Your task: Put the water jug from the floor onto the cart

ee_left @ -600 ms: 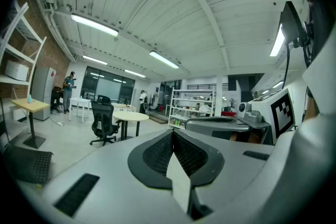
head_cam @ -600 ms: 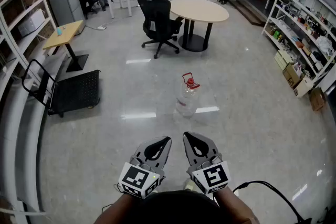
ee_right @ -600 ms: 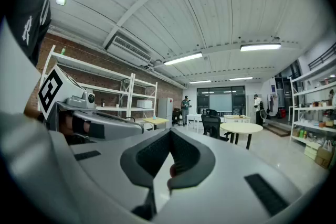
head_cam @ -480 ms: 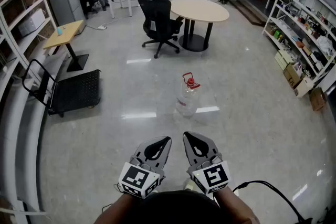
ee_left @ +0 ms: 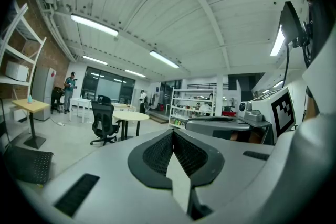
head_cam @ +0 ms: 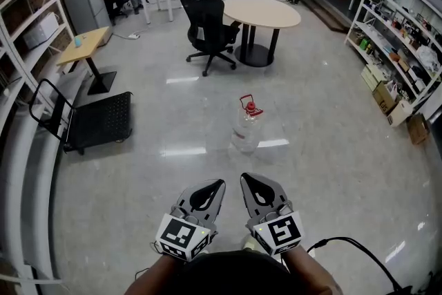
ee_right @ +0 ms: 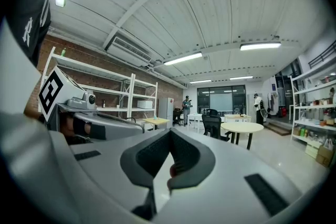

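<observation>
The clear water jug (head_cam: 246, 128) with a red cap and handle stands upright on the glossy floor, mid-room, a good way ahead of both grippers. The black flat cart (head_cam: 102, 119) with its folding handle sits at the left, beside the white shelving. My left gripper (head_cam: 219, 184) and right gripper (head_cam: 244, 179) are held side by side, low and close to me. Both point toward the jug and are well short of it. The left gripper (ee_left: 172, 131) has its jaw tips together with nothing in them. The right gripper (ee_right: 169, 131) is likewise shut and empty.
A black office chair (head_cam: 209, 31) and a round table (head_cam: 262, 14) stand beyond the jug. A small wooden desk (head_cam: 84, 45) is behind the cart. Stocked shelves (head_cam: 397, 45) line the right wall and boxes (head_cam: 416, 129) sit on the floor there. Two people stand at the far end.
</observation>
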Action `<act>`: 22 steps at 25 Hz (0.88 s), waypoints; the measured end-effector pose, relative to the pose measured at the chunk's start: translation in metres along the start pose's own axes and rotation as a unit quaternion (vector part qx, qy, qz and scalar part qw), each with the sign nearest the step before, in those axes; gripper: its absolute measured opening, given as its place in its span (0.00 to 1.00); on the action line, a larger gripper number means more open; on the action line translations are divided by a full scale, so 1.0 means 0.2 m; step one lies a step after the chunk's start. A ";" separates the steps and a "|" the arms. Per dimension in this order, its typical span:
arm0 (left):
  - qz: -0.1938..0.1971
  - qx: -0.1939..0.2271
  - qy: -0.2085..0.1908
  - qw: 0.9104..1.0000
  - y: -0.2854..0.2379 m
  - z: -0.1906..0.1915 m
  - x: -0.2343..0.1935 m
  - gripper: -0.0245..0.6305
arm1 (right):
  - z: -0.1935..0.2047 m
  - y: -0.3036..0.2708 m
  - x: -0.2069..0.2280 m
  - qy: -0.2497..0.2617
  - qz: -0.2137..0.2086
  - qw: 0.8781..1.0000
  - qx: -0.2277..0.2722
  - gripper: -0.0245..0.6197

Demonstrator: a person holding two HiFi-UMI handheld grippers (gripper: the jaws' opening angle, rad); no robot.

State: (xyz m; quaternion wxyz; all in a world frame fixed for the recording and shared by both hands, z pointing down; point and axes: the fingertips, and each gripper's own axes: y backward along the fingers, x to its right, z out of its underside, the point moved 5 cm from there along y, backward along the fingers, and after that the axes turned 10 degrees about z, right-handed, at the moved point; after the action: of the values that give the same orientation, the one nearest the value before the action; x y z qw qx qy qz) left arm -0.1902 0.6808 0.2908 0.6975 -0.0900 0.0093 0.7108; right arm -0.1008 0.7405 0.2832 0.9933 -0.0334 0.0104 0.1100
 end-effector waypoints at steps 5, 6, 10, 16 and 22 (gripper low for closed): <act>-0.001 -0.003 0.004 1.000 -0.01 0.03 0.00 0.04 | 0.01 -0.01 0.01 0.012 -0.003 1.000 0.017 0.04; -0.001 -0.004 0.004 1.000 -0.02 0.04 0.00 0.04 | 0.02 -0.01 0.02 0.011 -0.003 1.000 0.015 0.04; -0.001 -0.007 -0.001 1.000 -0.07 0.04 0.00 0.04 | 0.06 -0.01 0.04 -0.008 -0.005 1.000 -0.010 0.04; -0.004 -0.011 0.004 1.000 -0.20 0.04 0.03 0.04 | 0.10 -0.02 0.18 -0.009 -0.020 1.000 0.006 0.04; -0.024 -0.015 0.001 1.000 -0.44 0.02 0.11 0.04 | 0.14 0.02 0.46 -0.028 -0.010 1.000 -0.008 0.04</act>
State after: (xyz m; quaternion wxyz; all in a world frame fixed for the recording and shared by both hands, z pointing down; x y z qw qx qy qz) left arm -0.1029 0.7047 0.3027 0.7127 -0.1015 -0.0033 0.6940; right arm -0.0105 0.7661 0.3083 0.9939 -0.0386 -0.0189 0.1012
